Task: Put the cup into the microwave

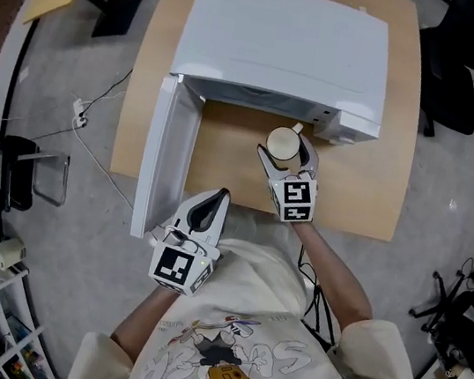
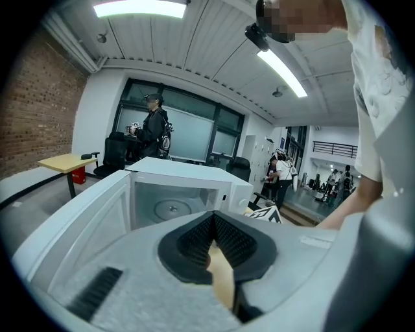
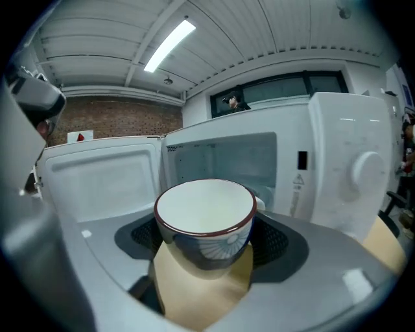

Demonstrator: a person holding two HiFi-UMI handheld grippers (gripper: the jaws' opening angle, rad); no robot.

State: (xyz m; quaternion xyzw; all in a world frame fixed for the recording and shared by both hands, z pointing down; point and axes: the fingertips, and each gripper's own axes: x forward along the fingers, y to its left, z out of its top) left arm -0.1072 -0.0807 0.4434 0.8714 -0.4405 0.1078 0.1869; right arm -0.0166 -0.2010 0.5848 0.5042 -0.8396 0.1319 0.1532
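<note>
A white microwave (image 1: 286,49) stands on the wooden table (image 1: 370,196) with its door (image 1: 160,159) swung wide to the left. My right gripper (image 1: 286,152) is shut on a white cup (image 1: 283,146) with a dark rim and blue pattern, held above the table just in front of the open cavity. In the right gripper view the cup (image 3: 206,220) sits upright between the jaws, the cavity (image 3: 224,162) straight ahead. My left gripper (image 1: 207,209) hangs shut and empty by the door's lower end; its view shows the turntable (image 2: 172,209) inside.
The microwave's control panel (image 3: 360,168) is right of the cavity. Black office chairs (image 1: 456,76) stand at the table's right. A metal chair (image 1: 25,173) and cables lie on the grey floor at left. People stand in the background of the left gripper view.
</note>
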